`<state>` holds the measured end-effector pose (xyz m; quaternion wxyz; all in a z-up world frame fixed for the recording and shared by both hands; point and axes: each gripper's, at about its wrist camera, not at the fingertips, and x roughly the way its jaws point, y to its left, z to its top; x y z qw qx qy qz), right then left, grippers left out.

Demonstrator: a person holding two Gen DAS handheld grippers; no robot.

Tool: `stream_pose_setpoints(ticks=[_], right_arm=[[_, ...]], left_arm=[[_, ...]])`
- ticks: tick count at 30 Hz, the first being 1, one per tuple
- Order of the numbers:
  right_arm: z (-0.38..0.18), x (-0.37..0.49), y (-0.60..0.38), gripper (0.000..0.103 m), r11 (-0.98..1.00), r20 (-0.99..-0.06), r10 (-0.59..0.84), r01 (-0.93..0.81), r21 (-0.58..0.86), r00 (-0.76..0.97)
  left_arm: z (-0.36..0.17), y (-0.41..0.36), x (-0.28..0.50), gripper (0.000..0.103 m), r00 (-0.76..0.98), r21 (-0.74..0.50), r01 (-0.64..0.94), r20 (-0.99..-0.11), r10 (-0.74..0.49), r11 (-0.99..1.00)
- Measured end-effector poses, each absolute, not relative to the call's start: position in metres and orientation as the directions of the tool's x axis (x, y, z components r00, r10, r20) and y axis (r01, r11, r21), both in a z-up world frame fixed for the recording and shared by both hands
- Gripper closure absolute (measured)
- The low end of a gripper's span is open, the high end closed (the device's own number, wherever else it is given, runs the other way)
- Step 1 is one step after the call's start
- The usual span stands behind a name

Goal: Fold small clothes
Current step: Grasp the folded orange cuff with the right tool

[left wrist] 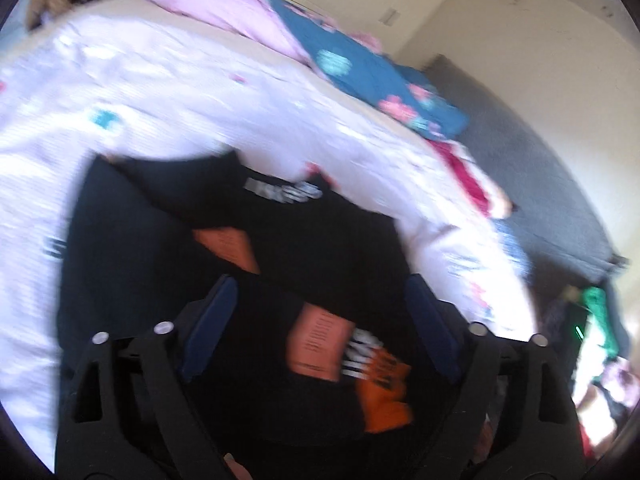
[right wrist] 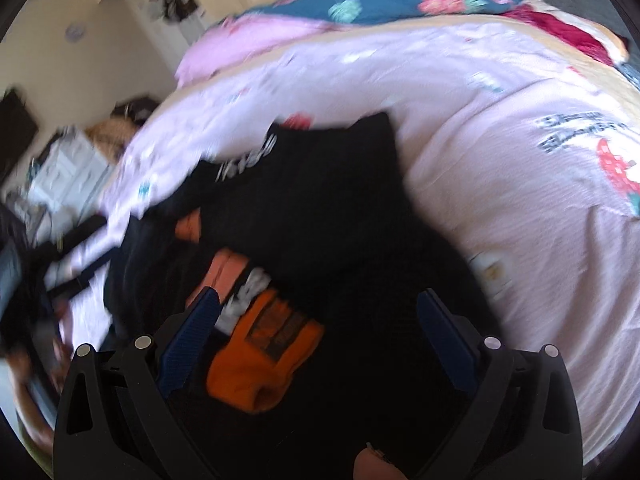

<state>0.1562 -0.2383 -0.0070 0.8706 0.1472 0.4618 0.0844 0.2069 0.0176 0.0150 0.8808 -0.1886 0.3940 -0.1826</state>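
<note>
Nearest to me, the left gripper (left wrist: 320, 316) stood wide open with nothing between its blue pads, and the right gripper (right wrist: 320, 328) was just as wide and just as empty. Both looked down on the black shirt (left wrist: 168, 248), which lay bunched on the pink bedspread (left wrist: 168, 92) with its orange print (right wrist: 260, 356) crumpled and partly turned under. In the left view the print sat between the fingers, closer to the right-hand one; in the right view it lay beside the left-hand finger, with plain black cloth under the rest of the gap. Whether either gripper touched the cloth I could not tell, as both pictures were smeared. I judged the step to be taking hold for a fold, and to do it well I would pick two matching edge points, pinch a single layer at each, and lift evenly so the print flattened. Farther off lay a blue flowered quilt (left wrist: 372, 80) and a pink pillow (right wrist: 240, 44).
</note>
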Motion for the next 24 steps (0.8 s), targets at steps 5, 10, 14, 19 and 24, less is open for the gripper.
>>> stream_pose_setpoints(ticks=[5, 10, 14, 19, 24], right_arm=[[-0.030, 0.156, -0.208, 0.031, 0.938, -0.803, 0.317, -0.042, 0.344, 0.505], [-0.038, 0.158, -0.205, 0.055, 0.930, -0.788, 0.335, -0.049, 0.363, 0.517], [-0.033, 0.159, -0.206, 0.089, 0.916, -0.752, 0.379, -0.101, 0.389, 0.539], [-0.002, 0.161, -0.191, 0.091, 0.922, -0.698, 0.384, -0.214, 0.323, 0.604], [0.051, 0.171, -0.168, 0.091, 0.912, -0.614, 0.407, -0.342, 0.228, 0.676]], left_arm=[[0.021, 0.054, 0.209, 0.017, 0.695, -0.417, 0.044, -0.640, -0.328, 0.908], [0.025, 0.102, 0.205, 0.017, 0.743, -0.470, -0.059, -0.609, -0.275, 0.881], [0.025, 0.126, 0.203, 0.017, 0.756, -0.514, -0.113, -0.600, -0.262, 0.850], [0.025, 0.146, 0.200, 0.017, 0.773, -0.547, -0.162, -0.588, -0.239, 0.821], [0.022, 0.158, 0.198, 0.017, 0.778, -0.561, -0.191, -0.587, -0.224, 0.806]])
